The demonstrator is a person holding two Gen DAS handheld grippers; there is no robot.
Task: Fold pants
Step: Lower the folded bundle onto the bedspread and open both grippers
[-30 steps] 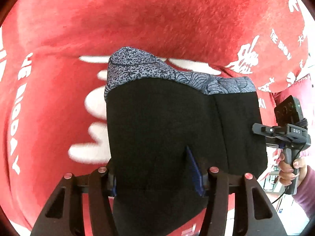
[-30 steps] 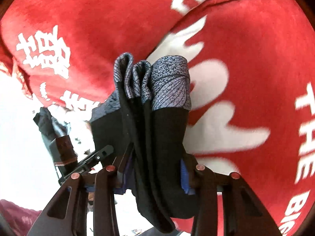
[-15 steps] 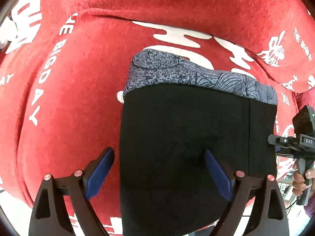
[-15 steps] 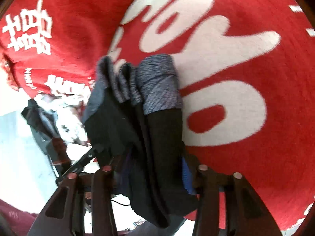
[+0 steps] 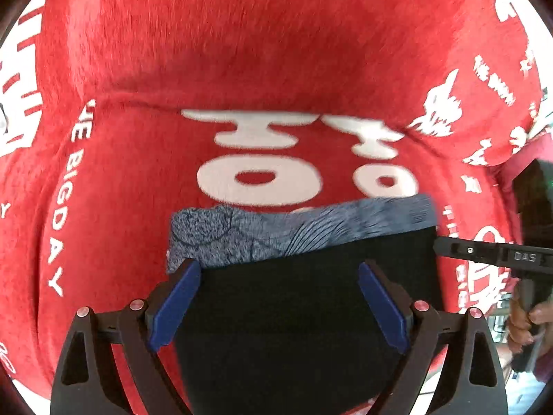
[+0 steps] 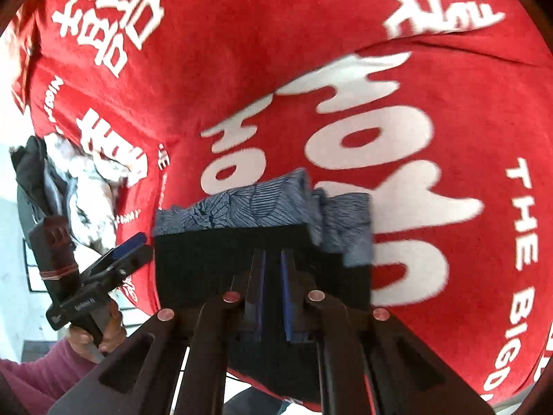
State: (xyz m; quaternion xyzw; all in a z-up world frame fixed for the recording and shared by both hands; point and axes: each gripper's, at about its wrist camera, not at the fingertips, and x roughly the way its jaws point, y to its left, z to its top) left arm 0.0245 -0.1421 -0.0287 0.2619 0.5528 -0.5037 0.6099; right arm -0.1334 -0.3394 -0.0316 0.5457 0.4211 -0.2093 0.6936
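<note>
Left wrist view: folded black pants (image 5: 304,297) with blue patterned cuffs, flat on red blanket (image 5: 242,62), between spread left gripper (image 5: 276,302). Right gripper (image 6: 273,294) pressed together, formerly pinching them upright.

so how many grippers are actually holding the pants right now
1. The right gripper is shut on the black part of the pants. The left gripper stands open, its blue pads either side of the pants without pinching them.

Bright even daylight, strong fisheye bending at dark rims, slight motion blur.
</note>
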